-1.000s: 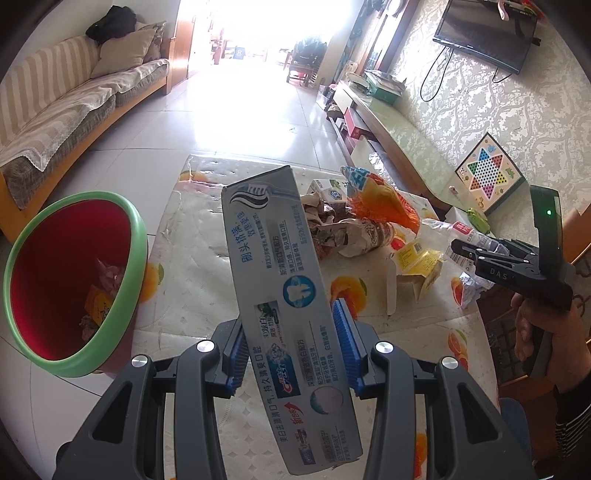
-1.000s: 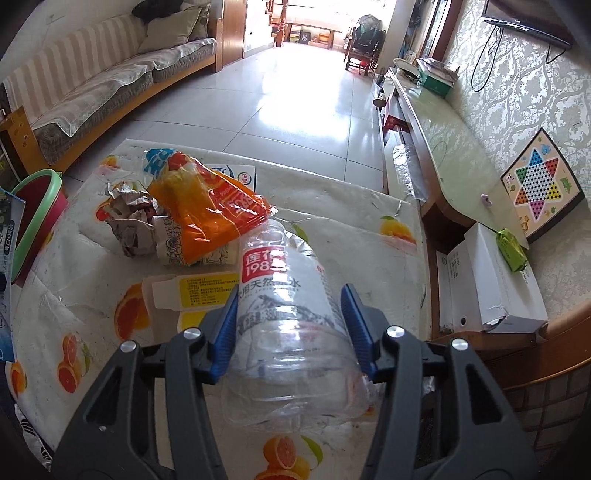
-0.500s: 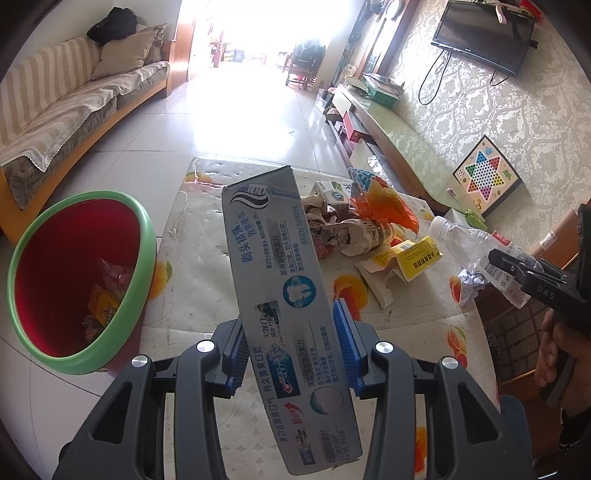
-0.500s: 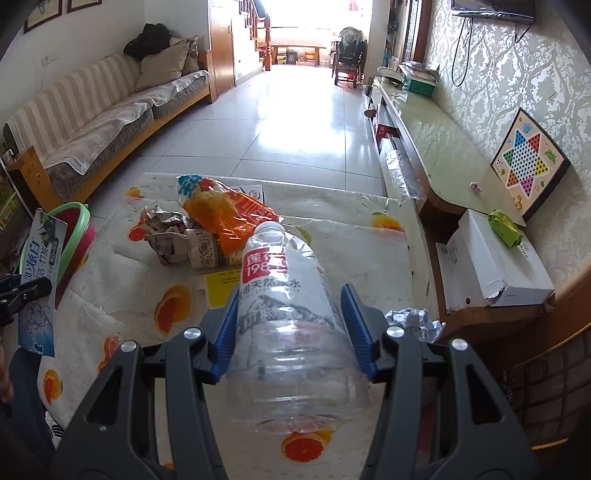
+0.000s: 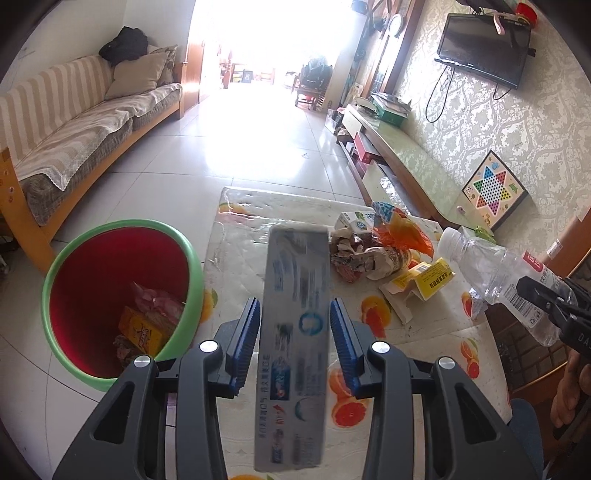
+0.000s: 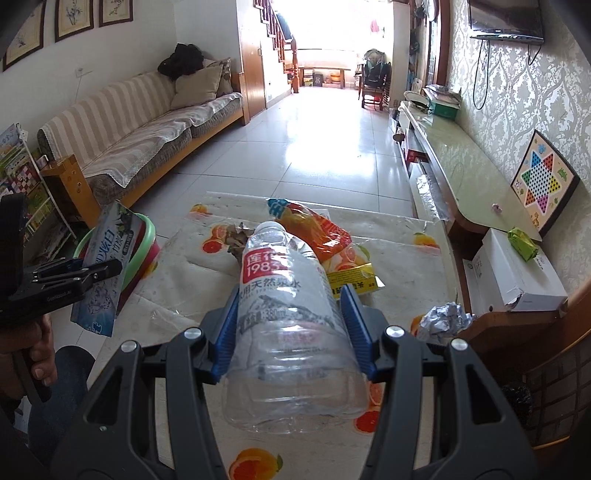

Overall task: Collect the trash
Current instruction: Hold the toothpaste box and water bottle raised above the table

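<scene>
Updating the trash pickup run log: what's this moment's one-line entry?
left gripper: jaws just closing, toothpaste box between them | right gripper: shut on plastic bottle | bin: beside table

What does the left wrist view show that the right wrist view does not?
Only the left wrist view looks into the red bin, with a yellow packet and other trash at its bottom. Only the right wrist view shows the crumpled foil ball, the white box and the framed pictures. Both show the toothpaste box in the left gripper, whose fingers have just been closing on it, the plastic bottle in the right gripper, the orange bag and the checkers board.
</scene>
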A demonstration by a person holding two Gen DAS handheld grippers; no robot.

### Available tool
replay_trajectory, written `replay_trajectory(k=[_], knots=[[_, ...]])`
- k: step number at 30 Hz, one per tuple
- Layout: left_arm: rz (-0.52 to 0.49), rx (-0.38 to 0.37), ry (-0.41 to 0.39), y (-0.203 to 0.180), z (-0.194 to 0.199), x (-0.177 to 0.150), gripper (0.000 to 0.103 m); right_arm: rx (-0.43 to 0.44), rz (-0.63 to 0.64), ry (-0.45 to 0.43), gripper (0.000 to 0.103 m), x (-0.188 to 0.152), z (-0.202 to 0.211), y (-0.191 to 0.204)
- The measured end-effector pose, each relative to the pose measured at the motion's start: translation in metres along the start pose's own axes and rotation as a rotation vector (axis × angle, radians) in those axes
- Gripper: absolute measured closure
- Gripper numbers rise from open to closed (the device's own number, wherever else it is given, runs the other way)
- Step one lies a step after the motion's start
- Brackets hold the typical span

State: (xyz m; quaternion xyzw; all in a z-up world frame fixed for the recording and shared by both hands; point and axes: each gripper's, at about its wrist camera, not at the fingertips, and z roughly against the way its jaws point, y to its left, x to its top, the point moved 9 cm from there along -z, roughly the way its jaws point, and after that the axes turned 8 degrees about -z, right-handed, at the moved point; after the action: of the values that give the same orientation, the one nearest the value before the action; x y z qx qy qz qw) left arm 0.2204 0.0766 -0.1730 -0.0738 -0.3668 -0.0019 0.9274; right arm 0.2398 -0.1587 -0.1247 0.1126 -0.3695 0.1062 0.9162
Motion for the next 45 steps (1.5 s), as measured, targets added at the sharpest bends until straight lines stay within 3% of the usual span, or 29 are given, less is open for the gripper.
replay_trajectory(k=[4,5,6,9,11,12,13,19,23,26,35,37,39,45], knots=[[0.041,0.028,-0.004,0.036,0.005,0.002,0.068,0.047,0.015,-0.005,0.052,0.001,-0.005,0.036],[0.051,0.034,0.004,0.044,0.003,-0.001,0.071,0.055,0.017,-0.005,0.052,0.001,-0.007,0.044],[0.059,0.037,0.025,0.052,0.0,-0.005,0.081,0.058,0.021,-0.004,0.052,0.001,-0.01,0.051],[0.079,0.027,0.032,0.066,0.002,-0.012,0.084,0.062,0.026,-0.005,0.052,0.0,-0.017,0.066],[0.056,0.013,0.042,0.065,0.004,-0.018,0.077,0.074,0.023,0.0,0.052,0.0,-0.019,0.074],[0.037,0.001,0.06,0.06,0.001,-0.022,0.058,0.076,0.025,0.001,0.052,0.0,-0.02,0.077],[0.012,-0.009,0.071,0.058,-0.002,-0.025,0.045,0.076,0.031,0.001,0.052,0.001,-0.021,0.08],[-0.165,-0.047,0.18,0.031,-0.03,-0.041,0.036,0.071,0.035,0.002,0.052,0.001,-0.022,0.084],[-0.316,-0.066,0.255,0.007,-0.054,-0.048,0.036,0.059,0.018,0.005,0.052,-0.003,-0.02,0.076],[-0.356,-0.074,0.307,0.001,-0.072,-0.052,0.036,0.048,0.0,0.009,0.052,-0.007,-0.018,0.065],[-0.376,-0.085,0.451,0.0,-0.117,-0.071,0.039,0.005,-0.062,0.011,0.052,-0.018,-0.013,0.025],[-0.357,-0.083,0.468,0.002,-0.122,-0.076,0.053,0.003,-0.075,0.015,0.052,-0.02,-0.014,0.02],[-0.323,-0.09,0.472,0.005,-0.124,-0.077,0.062,0.001,-0.082,0.015,0.052,-0.021,-0.014,0.018],[-0.246,-0.105,0.421,0.006,-0.112,-0.071,0.064,0.004,-0.087,0.019,0.052,-0.026,-0.014,0.018]])
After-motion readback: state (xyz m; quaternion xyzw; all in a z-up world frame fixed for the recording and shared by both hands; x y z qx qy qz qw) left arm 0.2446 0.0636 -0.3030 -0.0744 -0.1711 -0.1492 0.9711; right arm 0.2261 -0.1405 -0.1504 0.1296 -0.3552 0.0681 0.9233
